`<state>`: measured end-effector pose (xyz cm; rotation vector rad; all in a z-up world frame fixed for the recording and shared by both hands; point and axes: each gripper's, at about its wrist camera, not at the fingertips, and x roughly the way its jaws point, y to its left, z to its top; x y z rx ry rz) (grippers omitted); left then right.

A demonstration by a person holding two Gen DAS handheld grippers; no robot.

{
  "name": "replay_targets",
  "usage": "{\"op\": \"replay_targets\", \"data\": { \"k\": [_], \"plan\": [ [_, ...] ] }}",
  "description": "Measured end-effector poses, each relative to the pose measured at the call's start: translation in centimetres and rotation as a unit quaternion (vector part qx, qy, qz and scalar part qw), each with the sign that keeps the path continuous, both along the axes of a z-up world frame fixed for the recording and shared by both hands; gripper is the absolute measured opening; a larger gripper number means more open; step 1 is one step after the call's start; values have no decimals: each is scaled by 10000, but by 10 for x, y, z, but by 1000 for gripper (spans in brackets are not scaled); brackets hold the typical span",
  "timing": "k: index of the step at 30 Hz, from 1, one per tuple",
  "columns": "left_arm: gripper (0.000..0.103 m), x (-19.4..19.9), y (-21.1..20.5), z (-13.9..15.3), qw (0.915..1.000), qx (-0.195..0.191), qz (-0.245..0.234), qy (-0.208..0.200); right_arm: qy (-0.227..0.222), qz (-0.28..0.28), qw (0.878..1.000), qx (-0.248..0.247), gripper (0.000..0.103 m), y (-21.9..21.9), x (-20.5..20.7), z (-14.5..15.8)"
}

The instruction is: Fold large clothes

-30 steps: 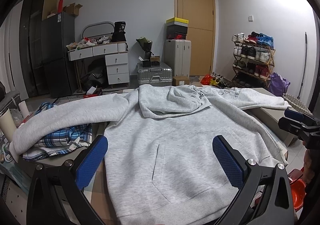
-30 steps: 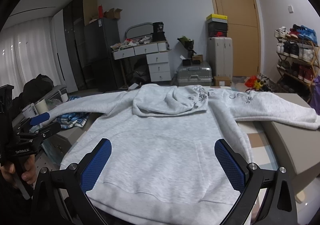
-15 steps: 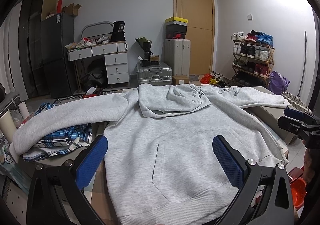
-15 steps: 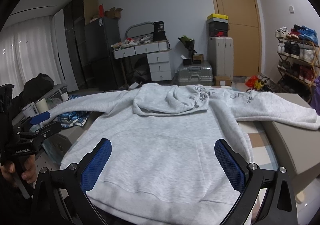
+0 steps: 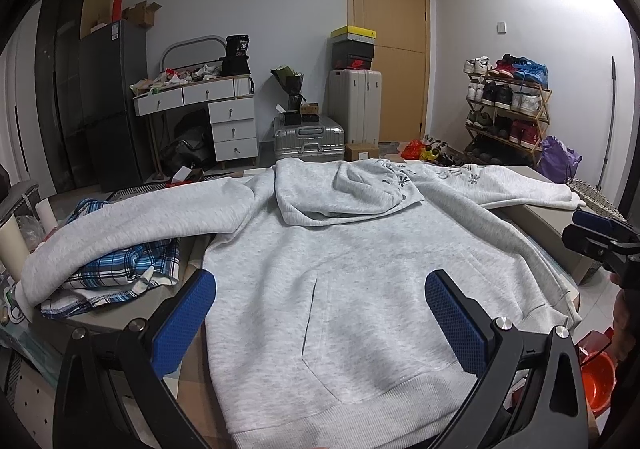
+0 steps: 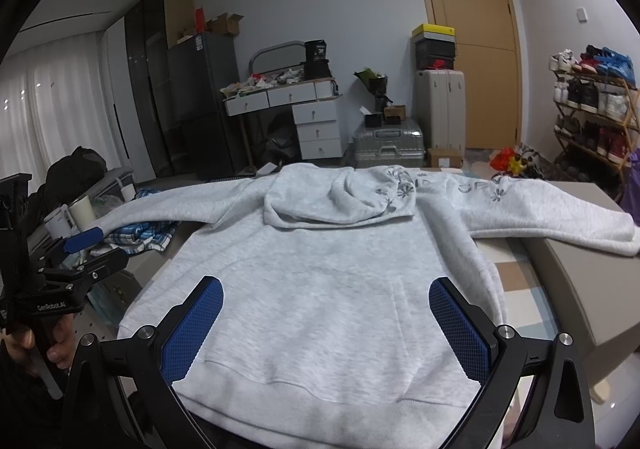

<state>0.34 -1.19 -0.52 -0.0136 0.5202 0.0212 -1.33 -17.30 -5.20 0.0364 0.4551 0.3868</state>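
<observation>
A light grey hoodie [image 5: 360, 269] [image 6: 328, 273] lies flat and front up on the table, hood folded down onto the chest, both sleeves spread sideways. Its ribbed hem faces me at the near edge. My left gripper [image 5: 320, 313] hovers open above the hem's left half, blue pads wide apart, holding nothing. My right gripper [image 6: 326, 321] is open too, over the hem's right half. The left sleeve [image 5: 120, 233] drapes over a plaid garment; the right sleeve [image 6: 552, 217] rests on a grey box.
A blue plaid garment [image 5: 120, 269] lies at the table's left. A grey box [image 6: 580, 281] stands at the right, an orange bucket [image 5: 596, 381] on the floor. Behind are a suitcase [image 5: 308, 137], a drawer desk [image 5: 224, 117] and a shoe rack [image 5: 508, 105].
</observation>
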Motion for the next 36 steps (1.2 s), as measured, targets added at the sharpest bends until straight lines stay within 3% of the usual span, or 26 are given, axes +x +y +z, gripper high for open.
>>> {"op": "replay_targets", "data": {
  "k": [23,36],
  "plan": [
    [102,11,9,-22,9992,-196,120,332,310,-109,9992,245,103,-19,27,-20],
    [102,35,28,-26,9959,-642,245,580,678,-689,9950,243,103,-52,64,-29]
  ]
}}
